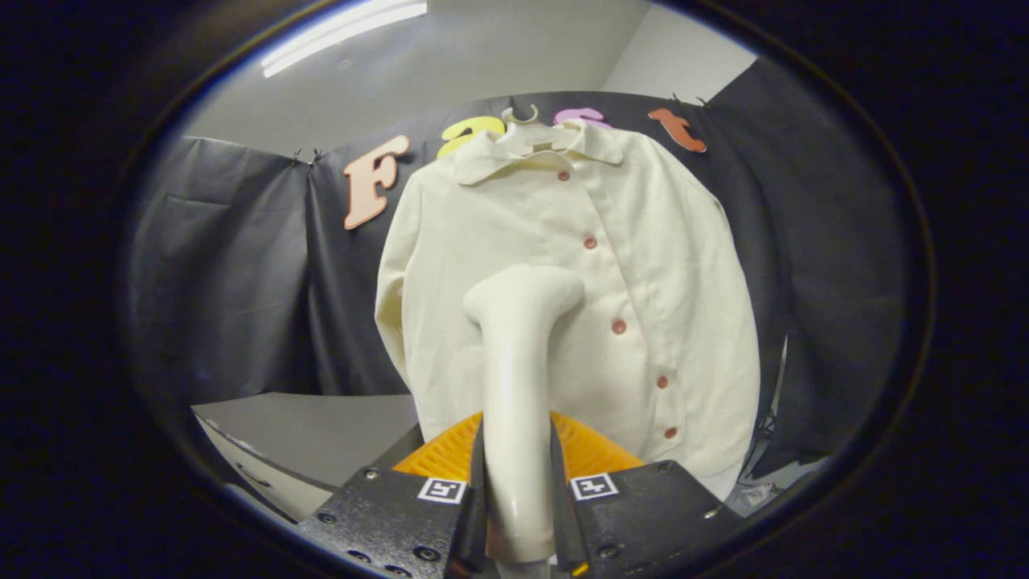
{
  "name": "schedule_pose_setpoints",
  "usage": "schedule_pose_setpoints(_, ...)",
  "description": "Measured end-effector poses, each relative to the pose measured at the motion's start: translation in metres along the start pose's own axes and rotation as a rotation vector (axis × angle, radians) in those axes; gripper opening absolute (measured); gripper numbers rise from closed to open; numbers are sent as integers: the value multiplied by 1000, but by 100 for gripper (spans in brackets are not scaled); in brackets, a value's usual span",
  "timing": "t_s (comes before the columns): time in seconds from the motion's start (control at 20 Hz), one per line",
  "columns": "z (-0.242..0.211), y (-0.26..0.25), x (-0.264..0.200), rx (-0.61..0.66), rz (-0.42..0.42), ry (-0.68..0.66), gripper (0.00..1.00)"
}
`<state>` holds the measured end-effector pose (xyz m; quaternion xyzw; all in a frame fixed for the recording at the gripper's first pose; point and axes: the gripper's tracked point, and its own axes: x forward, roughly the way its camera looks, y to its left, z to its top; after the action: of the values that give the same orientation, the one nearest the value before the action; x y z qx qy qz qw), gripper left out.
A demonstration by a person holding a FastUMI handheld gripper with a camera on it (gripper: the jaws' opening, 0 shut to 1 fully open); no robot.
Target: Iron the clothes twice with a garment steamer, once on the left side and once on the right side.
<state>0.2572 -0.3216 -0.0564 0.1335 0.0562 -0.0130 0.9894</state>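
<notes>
A grey table (321,434) is sitting at the lower left, in front of the black cloth wall (233,273); a ceiling light (346,32) is glowing above. At the middle, the gripper (518,498) is grasping the steamer (518,362), both fingers (474,515) pressing on its white handle, which is rising upright from between them. The steamer's head is lying over the shirt (643,265), left of the buttons (618,326), though contact is unclear. The cream shirt is hanging from a hanger (522,117) on the wall, beyond the fingers. An orange ribbed part (595,450) is showing behind the handle.
</notes>
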Motion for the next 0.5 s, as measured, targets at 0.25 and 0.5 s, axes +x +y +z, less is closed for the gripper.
schedule_pose_setpoints(0.25, -55, -19, -14, 55, -1, 56, 33)
schedule_pose_setpoints(0.5, -105, -34, -27, 77, -4, 111, 33)
